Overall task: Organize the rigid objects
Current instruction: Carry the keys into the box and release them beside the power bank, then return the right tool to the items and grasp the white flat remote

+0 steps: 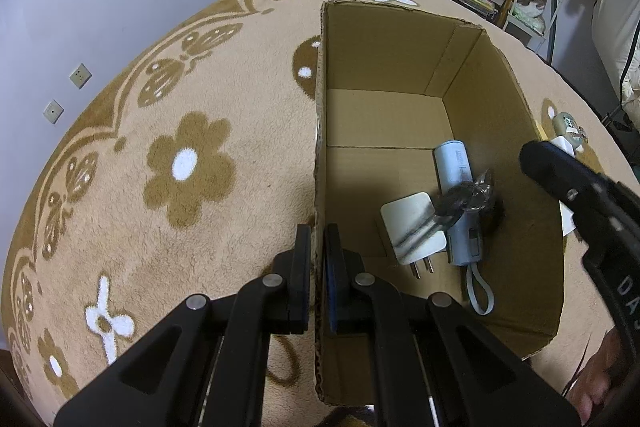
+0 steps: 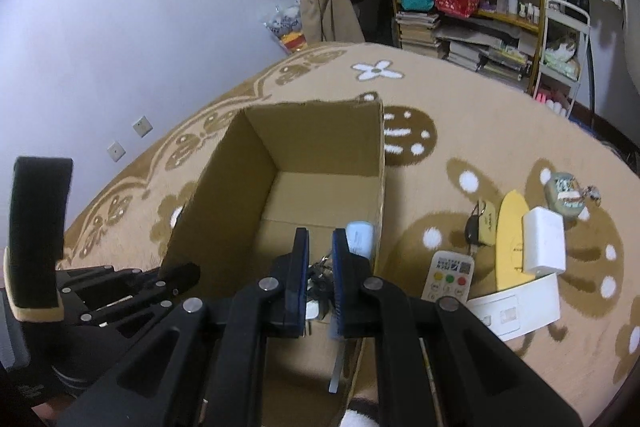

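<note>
The left hand-held gripper (image 1: 319,259) is clamping the near left wall of the open brown cardboard box (image 1: 384,55), one black finger standing outside the wall and the other inside. The right hand-held gripper (image 2: 321,267) is hanging over the box's interior with its jaws drawn together on a dark bunch of keys (image 2: 318,277), though what exactly the pads are pinching is hard to make out. Inside the box a white square plug charger (image 1: 412,227) is lying flat beside a pale blue cylindrical power bank (image 1: 460,187) with a loop strap, and a clear-wrapped dark bundle (image 1: 468,201) is lying across both. The box is sitting on a tan fleece blanket with brown flowers (image 1: 188,167). Outside, on the blanket to the box's right, a white remote with coloured buttons (image 2: 450,277), a yellow flat oval object (image 2: 510,239), a white rectangular block (image 2: 544,247), a white flat carton (image 2: 520,309) and a small round green tin (image 2: 564,195) are lying near one another.
</note>
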The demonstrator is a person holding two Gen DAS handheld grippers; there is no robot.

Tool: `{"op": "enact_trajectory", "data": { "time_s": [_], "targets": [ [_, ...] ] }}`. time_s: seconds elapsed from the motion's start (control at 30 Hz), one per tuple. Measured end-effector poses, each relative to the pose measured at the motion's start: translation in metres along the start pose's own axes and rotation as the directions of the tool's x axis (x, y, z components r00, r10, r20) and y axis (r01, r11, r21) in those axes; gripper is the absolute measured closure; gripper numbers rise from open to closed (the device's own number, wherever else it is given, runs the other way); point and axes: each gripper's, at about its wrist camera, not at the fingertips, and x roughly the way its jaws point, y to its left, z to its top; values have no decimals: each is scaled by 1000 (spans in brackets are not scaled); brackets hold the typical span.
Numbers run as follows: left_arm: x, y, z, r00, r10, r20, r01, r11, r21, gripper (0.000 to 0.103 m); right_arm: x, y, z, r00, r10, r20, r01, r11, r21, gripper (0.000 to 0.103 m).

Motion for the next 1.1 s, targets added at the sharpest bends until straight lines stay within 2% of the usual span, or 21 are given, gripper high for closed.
{"op": "enact_trajectory", "data": {
  "time_s": [0.1, 0.17, 0.23, 0.33, 0.53, 0.63, 0.9, 1.1],
  "targets": [
    [0, 0, 0, 1000, -3, -1, 3, 1000, -3, 97, -4, -3, 3, 1000, 8, 1, -8, 1000, 19, 89],
    [0, 0, 0, 1000, -3, -1, 3, 1000, -3, 97, -8, -7, 6, 1000, -1, 3, 1, 999, 33, 84],
    [0, 0, 0, 1000, -3, -1, 3, 1000, -3, 97, -14, -12, 8, 1000, -12, 15, 11, 999, 44, 63],
    [0, 0, 0, 1000, -3, -1, 3, 1000, -2, 97, -25, -21, 12, 997, -60, 49, 57, 996, 69, 38],
    [0, 1, 0, 1000, -6, -2, 6, 1000, -5, 96, -40, -42, 16, 987, -141, 72, 134, 986, 101, 9],
    [0, 1, 0, 1000, -6, -2, 6, 1000, -4, 96, -39, -56, 14, 986, -163, 41, 157, 981, 116, 2],
    [0, 1, 0, 1000, -6, -2, 6, 1000, -5, 96, -27, -104, 2, 973, -223, -64, 231, 954, 189, 1],
    [0, 1, 0, 1000, -6, -2, 6, 1000, -5, 96, -10, -135, -16, 943, -299, -144, 327, 915, 237, 1]
  ]
}}
